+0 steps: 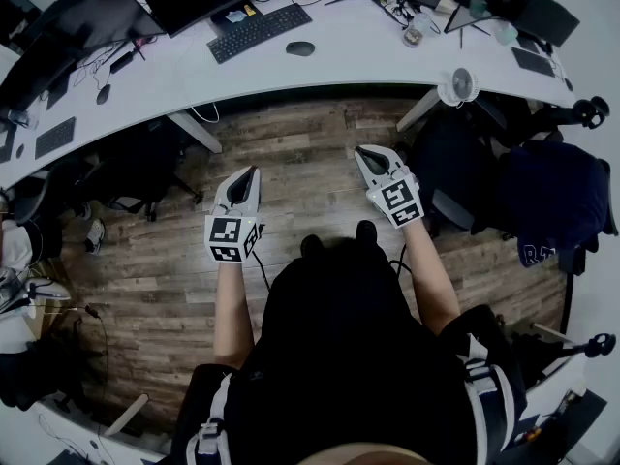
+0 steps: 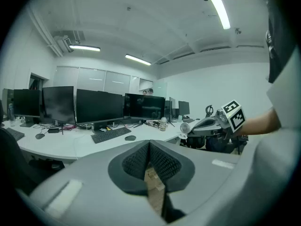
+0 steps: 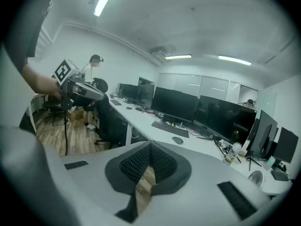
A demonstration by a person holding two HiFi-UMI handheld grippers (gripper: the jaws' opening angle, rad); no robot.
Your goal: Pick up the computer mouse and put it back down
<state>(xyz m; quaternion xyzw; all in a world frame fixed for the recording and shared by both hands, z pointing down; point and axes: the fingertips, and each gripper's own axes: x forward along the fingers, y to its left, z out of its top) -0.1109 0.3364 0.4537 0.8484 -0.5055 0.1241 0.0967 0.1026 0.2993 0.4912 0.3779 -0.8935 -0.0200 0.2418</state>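
Computer mouse (image 1: 300,48) on desk (image 1: 363,56) beside keyboard (image 1: 259,32); left tool (image 1: 252,172) and right tool (image 1: 362,152) closed, empty.

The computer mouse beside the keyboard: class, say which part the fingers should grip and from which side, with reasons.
Probably grip the computer mouse across its two long sides, coming down from above. It lies flat, a low dome, so its top offers no hold, and bare desk lies between it and the keyboard.
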